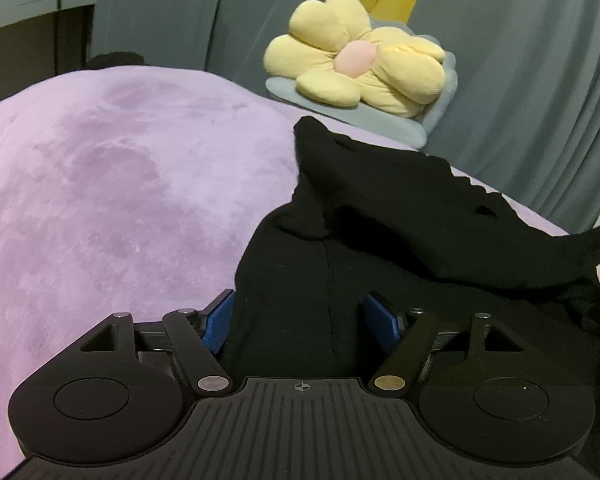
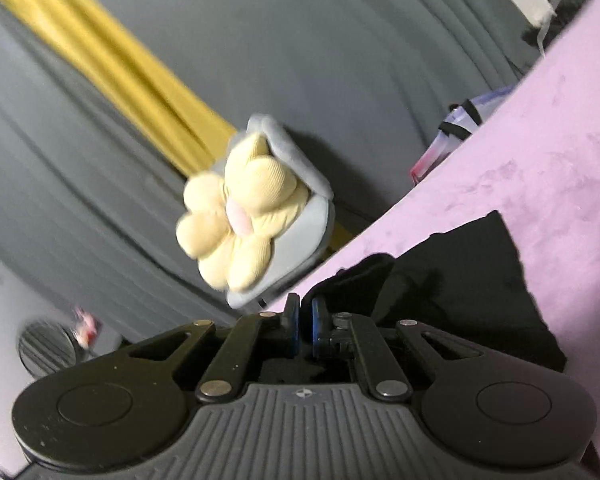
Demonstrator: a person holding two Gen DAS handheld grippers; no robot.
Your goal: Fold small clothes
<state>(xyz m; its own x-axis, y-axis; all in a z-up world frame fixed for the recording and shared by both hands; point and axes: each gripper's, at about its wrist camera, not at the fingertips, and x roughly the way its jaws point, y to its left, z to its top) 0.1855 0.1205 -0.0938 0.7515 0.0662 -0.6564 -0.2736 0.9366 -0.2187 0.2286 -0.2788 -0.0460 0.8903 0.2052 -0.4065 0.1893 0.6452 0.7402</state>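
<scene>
A small black garment point(image 1: 380, 220) lies bunched on the purple blanket point(image 1: 100, 180). My left gripper point(image 1: 300, 308) stands open, wide, with a fold of the garment between its blue pads point(image 1: 220, 320); the pads' inner faces show bare on both sides. The garment's right corner is pulled up and out toward the frame's right edge. In the right wrist view my right gripper point(image 2: 306, 304) is shut, its blue pads nearly together on a thin edge of the black garment point(image 2: 460, 280), which spreads over the blanket point(image 2: 560, 160) beyond the fingertips.
A yellow flower cushion point(image 1: 356, 56) on a pale blue cushion leans against grey curtains point(image 1: 540, 80) at the blanket's far edge. A yellow curtain strip point(image 2: 120, 68) hangs behind. A dark desk point(image 1: 28, 28) stands far left. A clear bag point(image 2: 456, 120) lies beyond the blanket's edge.
</scene>
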